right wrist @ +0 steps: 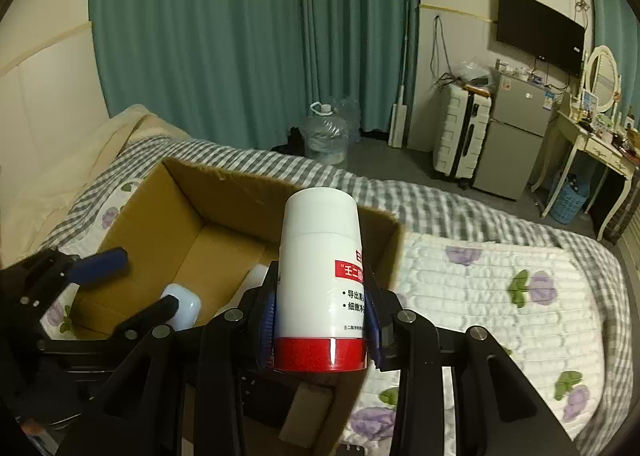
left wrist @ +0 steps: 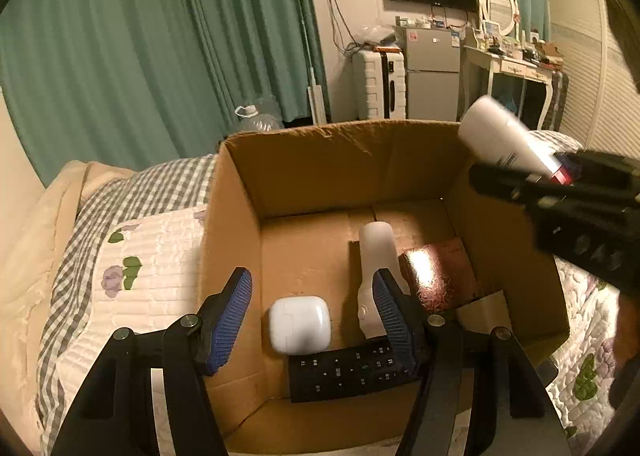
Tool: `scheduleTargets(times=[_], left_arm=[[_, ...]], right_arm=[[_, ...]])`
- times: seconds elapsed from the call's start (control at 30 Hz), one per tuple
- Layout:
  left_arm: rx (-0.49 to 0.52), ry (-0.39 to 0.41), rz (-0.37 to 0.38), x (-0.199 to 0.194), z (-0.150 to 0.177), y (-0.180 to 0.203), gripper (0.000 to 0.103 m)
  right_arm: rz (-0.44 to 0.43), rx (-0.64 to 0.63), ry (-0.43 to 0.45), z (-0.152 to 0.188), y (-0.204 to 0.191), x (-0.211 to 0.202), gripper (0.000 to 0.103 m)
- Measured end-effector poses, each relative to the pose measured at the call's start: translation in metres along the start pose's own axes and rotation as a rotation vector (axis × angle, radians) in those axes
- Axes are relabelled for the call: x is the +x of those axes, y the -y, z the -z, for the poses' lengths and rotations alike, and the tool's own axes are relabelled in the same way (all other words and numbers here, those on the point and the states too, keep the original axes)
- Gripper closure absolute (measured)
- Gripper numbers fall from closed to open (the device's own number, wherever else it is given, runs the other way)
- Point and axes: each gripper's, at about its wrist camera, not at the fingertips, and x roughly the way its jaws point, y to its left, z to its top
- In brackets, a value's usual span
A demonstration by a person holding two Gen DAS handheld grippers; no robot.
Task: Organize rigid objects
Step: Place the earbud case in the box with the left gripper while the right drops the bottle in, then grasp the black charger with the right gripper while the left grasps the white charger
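Bottle held over the box

The right gripper (right wrist: 320, 320) pinches the white bottle (right wrist: 320, 276) above the cardboard box (left wrist: 312, 168) on the bed (right wrist: 500, 288); the left gripper (left wrist: 314, 322) hangs spread over the earbud case (left wrist: 299, 323).

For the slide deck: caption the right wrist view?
Right tool holds white bottle above cardboard box on bed.
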Motion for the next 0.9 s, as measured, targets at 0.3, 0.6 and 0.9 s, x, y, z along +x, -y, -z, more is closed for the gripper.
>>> scheduleTargets(times=[0.3, 0.6, 0.9], left_arm=[[-0.036, 0.043, -0.015, -0.041, -0.004, -0.005, 0.037], [-0.063, 0.124, 0.004, -0.127, -0.004, 0.001, 0.034], [-0.106, 0.156, 0.014, -0.174, 0.014, 0.010, 0.033]], right_arm=[[0.039, 0.038, 0.059, -0.006, 0.004, -0.029, 0.034], [0.105, -0.015, 0.130, -0.020, 0.005, -0.138, 0.023], [0.151, -0.158, 0.085, 0.019, -0.002, -0.199, 0.020]])
